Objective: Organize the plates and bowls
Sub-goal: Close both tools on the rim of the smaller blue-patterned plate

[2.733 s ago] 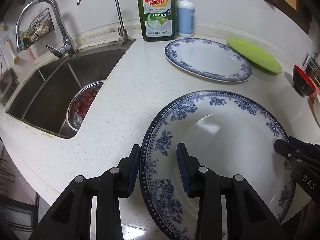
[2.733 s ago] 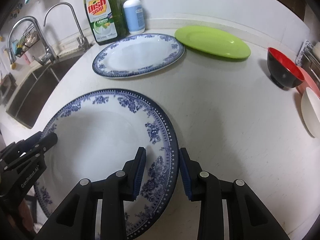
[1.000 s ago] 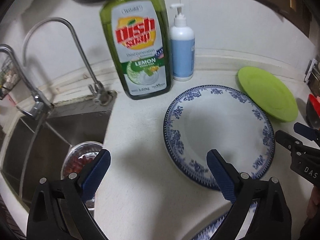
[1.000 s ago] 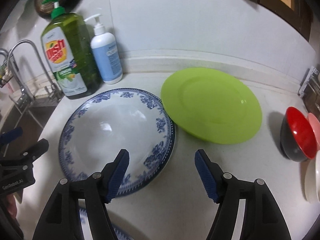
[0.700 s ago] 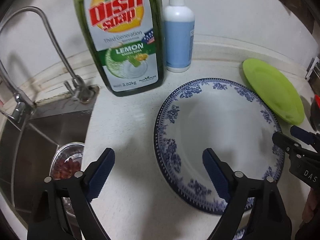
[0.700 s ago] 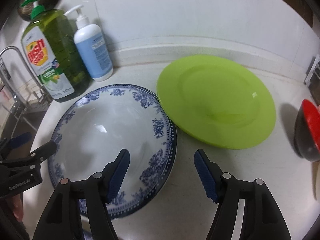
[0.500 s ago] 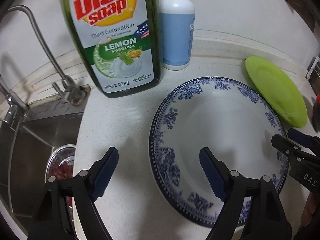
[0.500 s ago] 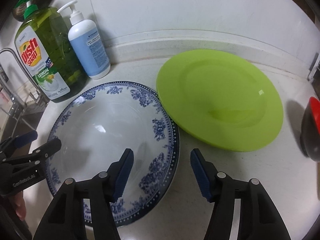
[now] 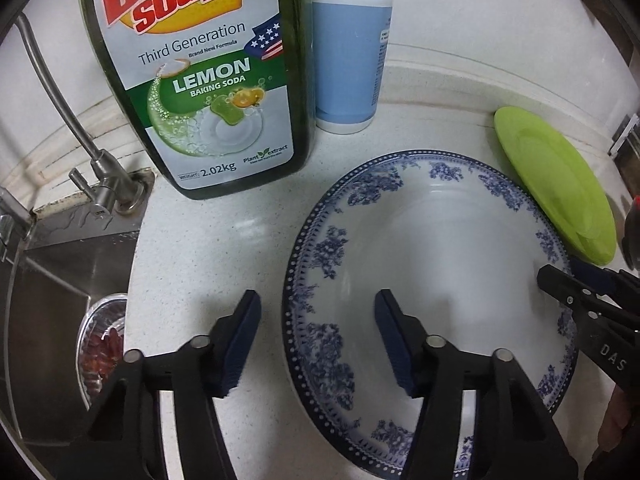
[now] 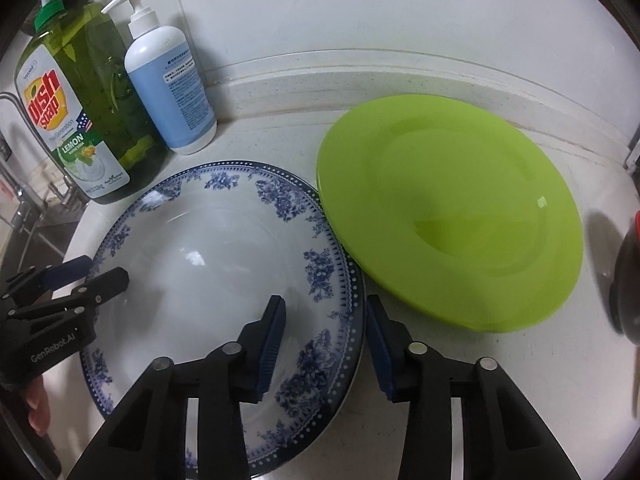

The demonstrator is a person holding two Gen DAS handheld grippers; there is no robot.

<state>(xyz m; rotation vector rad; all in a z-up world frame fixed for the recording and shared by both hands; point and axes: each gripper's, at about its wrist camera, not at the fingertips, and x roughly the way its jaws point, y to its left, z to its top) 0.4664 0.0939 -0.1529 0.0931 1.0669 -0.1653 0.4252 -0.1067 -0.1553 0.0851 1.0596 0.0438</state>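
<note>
A blue-and-white floral plate (image 9: 432, 264) (image 10: 208, 264) lies flat on the white counter. My left gripper (image 9: 318, 336) is open and straddles the plate's left rim, one finger over the counter and one over the plate. My right gripper (image 10: 325, 344) is open astride the right rim in the same way. Each gripper shows in the other's view, the right gripper (image 9: 560, 276) and the left gripper (image 10: 100, 276). A lime-green plate (image 10: 448, 208) (image 9: 556, 184) lies just to the right, its edge at the blue plate's rim. A sliver of another blue-patterned plate (image 9: 466, 450) peeks out nearest me.
A large green dish soap bottle (image 9: 200, 80) and a blue pump bottle (image 9: 348, 48) stand behind the plate against the wall. The sink (image 9: 52, 280) with its faucet (image 9: 100, 184) drops off to the left. A red-and-black bowl (image 10: 628, 272) sits at the far right.
Both grippers were shut on the near blue plate's rims; they opened, moved forward and down to the far blue plate, and their jaws have narrowed around its rims over the last half second.
</note>
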